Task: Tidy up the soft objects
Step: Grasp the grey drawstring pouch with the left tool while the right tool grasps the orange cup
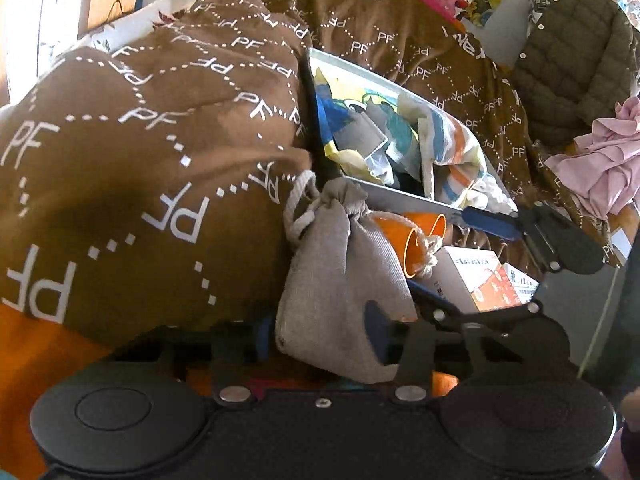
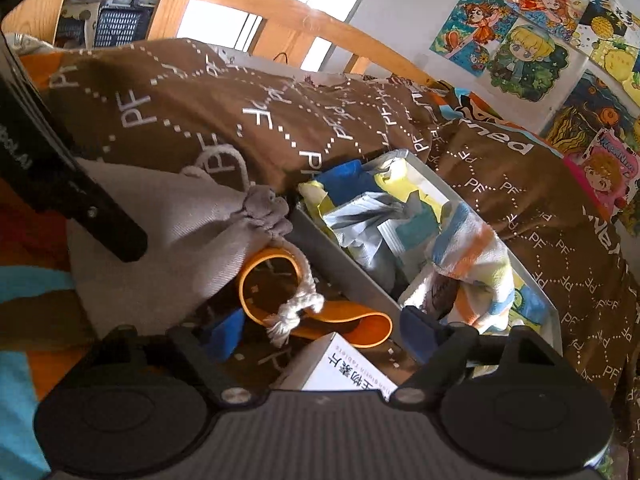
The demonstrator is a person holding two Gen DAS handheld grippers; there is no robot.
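Observation:
A grey drawstring pouch [image 1: 344, 272] with a white cord is held in my left gripper [image 1: 320, 338], which is shut on its lower end. The pouch also shows in the right wrist view [image 2: 180, 240], lying on the brown patterned blanket [image 2: 280, 120]. A grey box [image 1: 416, 200] beside it holds several soft cloths, one a striped towel [image 2: 476, 264]. An orange band [image 2: 340, 320] lies under the pouch's cord. My right gripper [image 2: 324, 338] is open and empty above the orange band and a white carton [image 2: 344, 368]; its blue finger [image 1: 492, 222] touches the box rim.
A brown PF-patterned blanket [image 1: 140, 140] is bunched on the bed. An olive puffer jacket [image 1: 576, 60] and pink cloth [image 1: 600, 168] lie at the right. White and orange cartons [image 1: 476, 276] sit near the box. A wooden bed frame [image 2: 280, 0] and wall posters [image 2: 520, 52] stand behind.

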